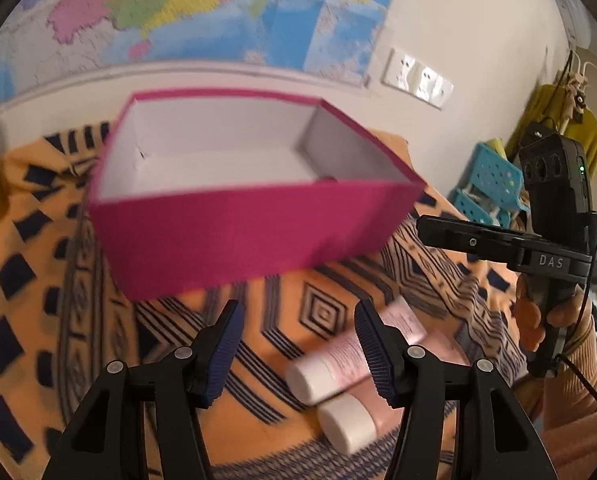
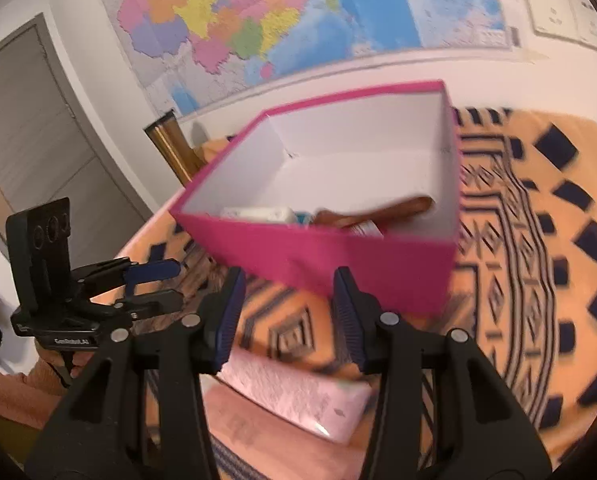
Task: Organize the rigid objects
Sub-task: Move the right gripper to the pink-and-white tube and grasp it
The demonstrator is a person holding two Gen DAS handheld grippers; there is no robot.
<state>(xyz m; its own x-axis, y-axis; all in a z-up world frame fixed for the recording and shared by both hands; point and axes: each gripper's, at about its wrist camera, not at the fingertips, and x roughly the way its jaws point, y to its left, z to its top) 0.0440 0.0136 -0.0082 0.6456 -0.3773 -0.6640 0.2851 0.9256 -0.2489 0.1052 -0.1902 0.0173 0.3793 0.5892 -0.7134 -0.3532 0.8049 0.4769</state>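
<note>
A magenta box with a white inside stands open on an orange patterned cloth. In the right wrist view the box holds a brown wooden piece and a white item. Two pink tubes with white caps lie on the cloth in front of the box, just right of my left gripper, which is open and empty. My right gripper is open and empty above the flat end of a pink tube. The other hand-held gripper also shows in each view.
A colourful map hangs on the wall behind the box. Wall sockets are to its right. A blue plastic crate and a yellow garment are at the far right. A grey door is at the left.
</note>
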